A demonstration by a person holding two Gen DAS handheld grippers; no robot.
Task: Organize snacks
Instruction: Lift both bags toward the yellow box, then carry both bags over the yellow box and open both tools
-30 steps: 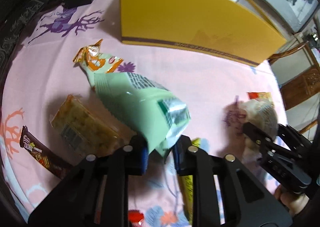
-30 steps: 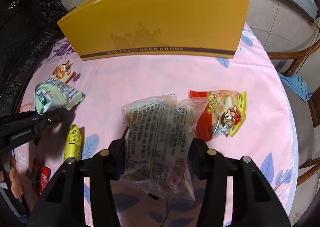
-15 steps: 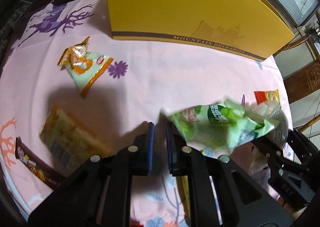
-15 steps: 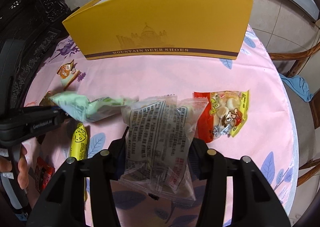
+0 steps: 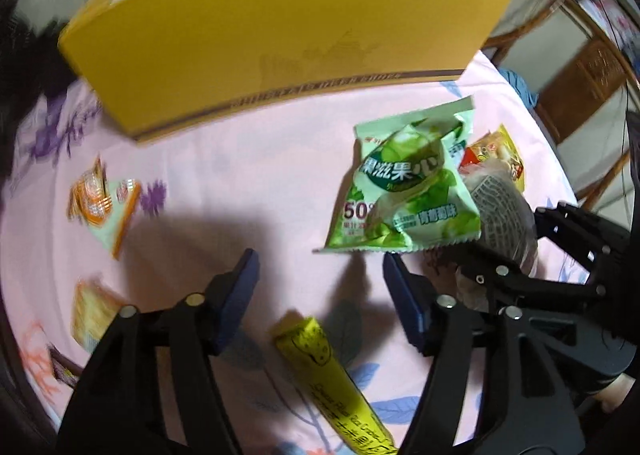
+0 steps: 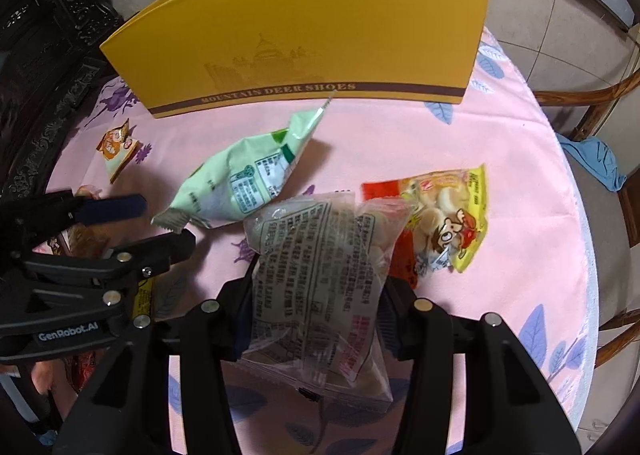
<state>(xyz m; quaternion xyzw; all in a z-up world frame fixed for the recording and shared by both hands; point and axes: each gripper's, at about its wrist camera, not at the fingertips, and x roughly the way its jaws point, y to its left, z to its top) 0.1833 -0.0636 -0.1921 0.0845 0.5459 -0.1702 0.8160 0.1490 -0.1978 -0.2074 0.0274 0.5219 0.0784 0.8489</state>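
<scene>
Left gripper [image 5: 320, 275]: jaws opening, nothing between; green snack bag [image 6: 244, 179] free, just ahead of it, in front of yellow box [image 6: 320, 27]. Right gripper [image 6: 316, 315]: jaws clamped on clear packet [image 6: 320, 279]. Judgement: carry packet over box rim, release low.

- Left wrist camera looks steeply down along its fingers, close over the pink tablecloth [image 5: 248, 183].
- Right wrist camera does likewise.
- The 2 views share the yellow box [image 5: 280, 35] [image 6: 320, 27] and green packet [image 5: 404, 191] [image 6: 240, 183].
</scene>
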